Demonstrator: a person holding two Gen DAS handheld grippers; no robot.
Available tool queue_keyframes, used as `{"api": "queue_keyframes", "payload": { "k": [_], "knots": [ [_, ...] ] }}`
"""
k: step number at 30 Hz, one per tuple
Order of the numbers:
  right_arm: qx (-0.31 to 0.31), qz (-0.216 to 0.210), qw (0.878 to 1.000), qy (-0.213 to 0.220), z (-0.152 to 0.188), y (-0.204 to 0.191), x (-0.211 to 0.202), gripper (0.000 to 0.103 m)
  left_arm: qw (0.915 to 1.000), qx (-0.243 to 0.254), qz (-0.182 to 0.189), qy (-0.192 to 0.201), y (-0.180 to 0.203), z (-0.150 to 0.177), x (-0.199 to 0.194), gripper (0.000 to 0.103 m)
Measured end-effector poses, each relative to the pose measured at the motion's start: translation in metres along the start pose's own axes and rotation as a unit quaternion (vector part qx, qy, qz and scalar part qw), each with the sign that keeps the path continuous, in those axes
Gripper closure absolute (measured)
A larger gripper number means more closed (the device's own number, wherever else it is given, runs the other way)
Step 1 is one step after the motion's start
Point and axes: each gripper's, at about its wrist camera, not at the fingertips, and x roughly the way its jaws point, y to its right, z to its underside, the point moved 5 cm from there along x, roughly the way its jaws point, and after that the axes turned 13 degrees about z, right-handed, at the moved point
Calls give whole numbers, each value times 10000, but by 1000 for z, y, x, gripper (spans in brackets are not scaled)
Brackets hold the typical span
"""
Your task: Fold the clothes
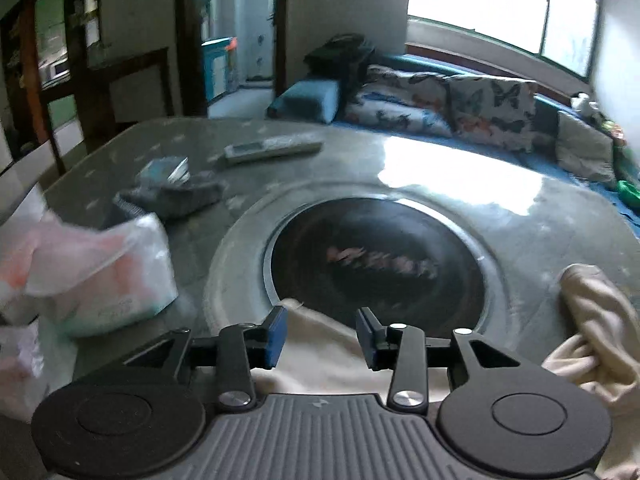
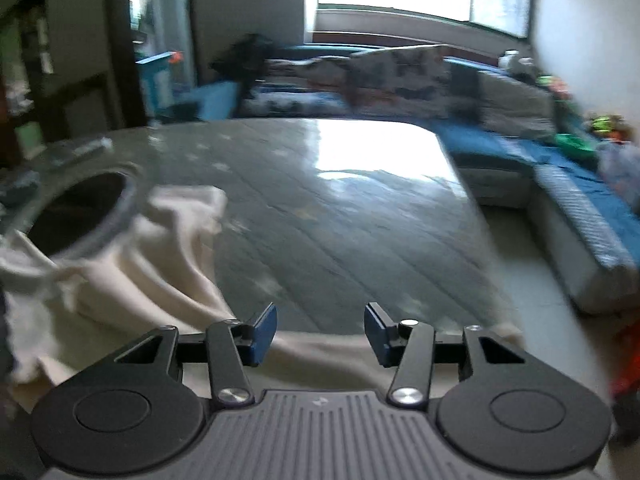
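A cream garment (image 1: 320,352) lies crumpled along the near edge of the grey table (image 1: 520,208). One bunched part (image 1: 596,320) rises at the right. In the right wrist view the same garment (image 2: 132,280) spreads from the left down under the fingers. My left gripper (image 1: 321,334) is open, just above the cloth, with nothing between its blue pads (image 1: 276,332). My right gripper (image 2: 320,332) is open and empty above the cloth's near edge, blue pads (image 2: 264,332) apart.
A dark round inset (image 1: 376,264) sits in the table's middle. A tissue pack (image 1: 100,272), a dark folded item (image 1: 176,196) and a remote (image 1: 272,150) lie at the left and far side. A blue sofa with cushions (image 1: 460,108) stands behind, floor (image 2: 520,264) at the right.
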Motion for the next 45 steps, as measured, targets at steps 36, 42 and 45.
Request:
{"api": "queue_keyframes", "payload": {
  "k": [36, 42, 45],
  "knots": [
    [647, -790, 9945, 213, -58, -20, 50, 98, 9790, 1056, 1486, -910, 140, 9, 91, 46],
    [831, -182, 9964, -36, -4, 25, 24, 98, 9714, 1330, 1732, -934, 167, 5, 96, 46],
    [981, -150, 9945, -347, 27, 32, 28, 98, 9659, 1511, 1852, -996, 183, 3, 103, 46]
  ]
}}
